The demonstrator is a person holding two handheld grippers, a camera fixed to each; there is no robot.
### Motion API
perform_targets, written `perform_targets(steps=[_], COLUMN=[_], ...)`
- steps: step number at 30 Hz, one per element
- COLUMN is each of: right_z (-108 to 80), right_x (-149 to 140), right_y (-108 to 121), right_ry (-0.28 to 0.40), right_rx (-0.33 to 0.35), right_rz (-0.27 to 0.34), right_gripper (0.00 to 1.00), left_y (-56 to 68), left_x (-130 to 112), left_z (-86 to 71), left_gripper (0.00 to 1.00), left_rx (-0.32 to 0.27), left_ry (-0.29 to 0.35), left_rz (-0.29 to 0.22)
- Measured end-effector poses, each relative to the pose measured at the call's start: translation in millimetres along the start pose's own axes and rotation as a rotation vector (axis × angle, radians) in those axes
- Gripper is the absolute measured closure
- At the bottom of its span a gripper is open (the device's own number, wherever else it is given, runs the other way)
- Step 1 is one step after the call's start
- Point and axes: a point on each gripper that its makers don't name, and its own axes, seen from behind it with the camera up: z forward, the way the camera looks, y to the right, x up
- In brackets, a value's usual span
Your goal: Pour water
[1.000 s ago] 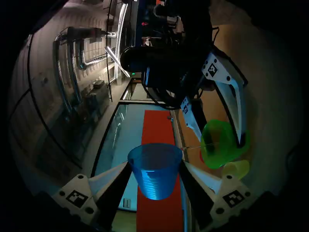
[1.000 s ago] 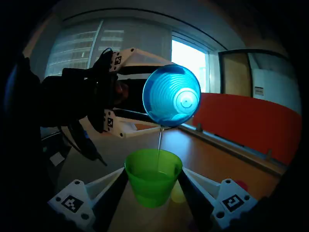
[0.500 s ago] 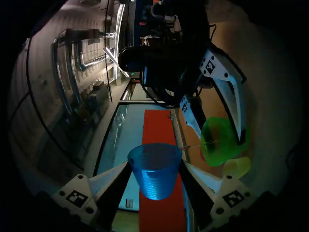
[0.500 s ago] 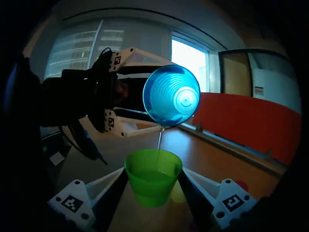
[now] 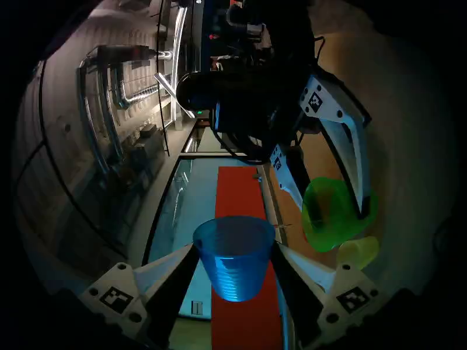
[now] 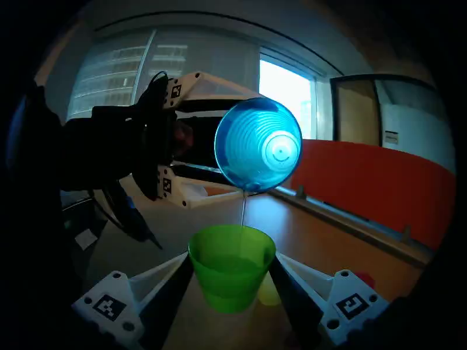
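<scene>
Pouring a thin water stream (image 6: 242, 210) from the tipped blue cup (image 6: 252, 146) into the green cup (image 6: 232, 277) just below. Squeezing blue cup in left gripper (image 5: 234, 248), green cup in right gripper (image 6: 232, 256).

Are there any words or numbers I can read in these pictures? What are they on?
No words or numbers can be read.
Bottom of the blue cup: a raised mark, too blurry to read.
The small sign far off on the right: too small to read.
The black-and-white squares: patterns, not letters.
</scene>
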Motion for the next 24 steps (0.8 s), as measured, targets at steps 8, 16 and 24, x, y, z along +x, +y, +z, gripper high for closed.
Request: perform_targets(steps=[8, 16, 24], right_z=[-0.3, -0.5, -1.4], right_x=[0.1, -0.1, -0.5], right_y=[0.6, 0.9, 0.7], right_ry=[0.000, 0.000, -0.001], right_rx=[-0.001, -0.001, -0.002], right_rz=[0.000, 0.000, 0.000], right_gripper=[0.11, 0.11, 0.11], left_y=[-0.4, -1.6, -2.4], left_x=[-0.4, -0.8, -0.1], left_z=[1.3, 2.3, 2.3], left_gripper=[0.16, 0.16, 0.16], left_rx=[0.000, 0.006, 0.008], left_ry=[-0.001, -0.003, -0.002], left_rz=[0.008, 0.008, 0.007])
